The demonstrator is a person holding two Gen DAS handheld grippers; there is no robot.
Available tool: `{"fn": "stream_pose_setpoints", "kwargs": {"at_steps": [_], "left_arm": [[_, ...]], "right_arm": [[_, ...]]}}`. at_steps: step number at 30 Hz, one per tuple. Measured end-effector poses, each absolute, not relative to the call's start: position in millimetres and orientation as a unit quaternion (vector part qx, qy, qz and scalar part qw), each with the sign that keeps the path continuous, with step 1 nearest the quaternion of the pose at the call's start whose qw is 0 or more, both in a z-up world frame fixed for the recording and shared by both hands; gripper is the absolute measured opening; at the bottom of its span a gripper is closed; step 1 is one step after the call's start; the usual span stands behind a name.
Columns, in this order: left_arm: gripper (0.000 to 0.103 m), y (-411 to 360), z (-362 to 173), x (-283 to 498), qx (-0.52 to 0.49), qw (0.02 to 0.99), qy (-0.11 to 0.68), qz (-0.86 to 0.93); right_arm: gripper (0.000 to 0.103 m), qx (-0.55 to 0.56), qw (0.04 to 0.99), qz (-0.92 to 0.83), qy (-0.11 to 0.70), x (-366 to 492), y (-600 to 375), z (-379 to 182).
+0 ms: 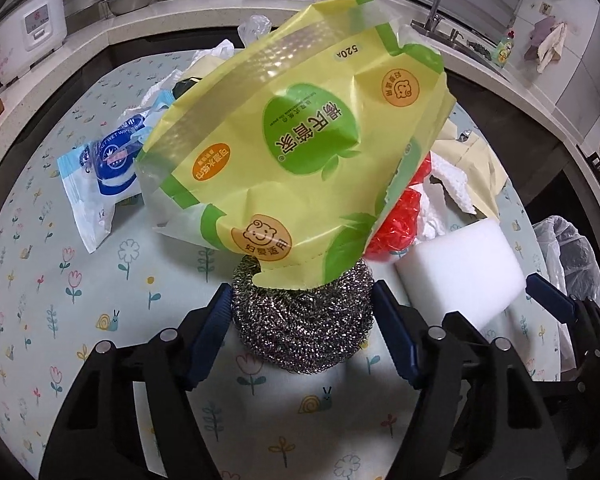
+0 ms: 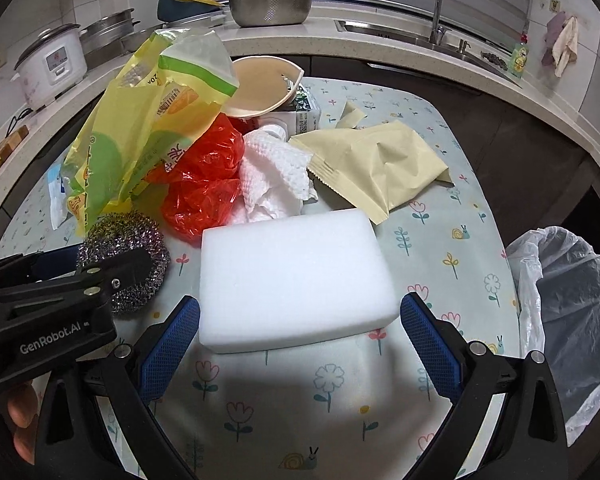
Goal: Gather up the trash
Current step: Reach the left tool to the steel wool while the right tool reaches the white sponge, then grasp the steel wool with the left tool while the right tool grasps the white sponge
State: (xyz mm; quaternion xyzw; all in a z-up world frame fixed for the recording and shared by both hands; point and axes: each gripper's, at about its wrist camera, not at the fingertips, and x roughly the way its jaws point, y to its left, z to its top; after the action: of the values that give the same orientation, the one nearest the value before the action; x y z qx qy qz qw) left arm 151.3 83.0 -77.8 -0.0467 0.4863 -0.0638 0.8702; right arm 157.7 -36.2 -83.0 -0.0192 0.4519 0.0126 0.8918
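A steel wool scrubber (image 1: 302, 320) lies on the flowered tablecloth (image 1: 60, 320) between the blue pads of my left gripper (image 1: 300, 324), which is open around it. A yellow-green wrapper (image 1: 296, 148) leans over the scrubber. A white sponge block (image 2: 296, 276) lies between the pads of my right gripper (image 2: 300, 340), which is open around its near end. The scrubber (image 2: 128, 248), wrapper (image 2: 140, 128) and left gripper also show in the right wrist view. Behind lie a red plastic bag (image 2: 204, 184), white paper towels (image 2: 272, 176) and a beige pouch (image 2: 380, 164).
A bin lined with a clear bag (image 2: 572, 308) stands off the table's right edge. A blue wet-wipes pack (image 1: 100, 176) lies at left. A beige bowl (image 2: 260, 88) and a carton (image 2: 304, 112) sit behind the pile. Counter with rice cooker (image 2: 52, 68), steel bowl (image 2: 270, 8) and sink faucet (image 2: 432, 0) is beyond.
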Motion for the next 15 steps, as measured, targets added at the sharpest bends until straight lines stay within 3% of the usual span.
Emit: {"fn": "stream_pose_setpoints", "kwargs": {"at_steps": [15], "left_arm": [[0.067, 71.8, -77.0, 142.0, -0.037, 0.869, 0.489, -0.059]], "right_arm": [[0.096, 0.010, 0.888, -0.063, 0.456, 138.6, -89.7, -79.4]]}}
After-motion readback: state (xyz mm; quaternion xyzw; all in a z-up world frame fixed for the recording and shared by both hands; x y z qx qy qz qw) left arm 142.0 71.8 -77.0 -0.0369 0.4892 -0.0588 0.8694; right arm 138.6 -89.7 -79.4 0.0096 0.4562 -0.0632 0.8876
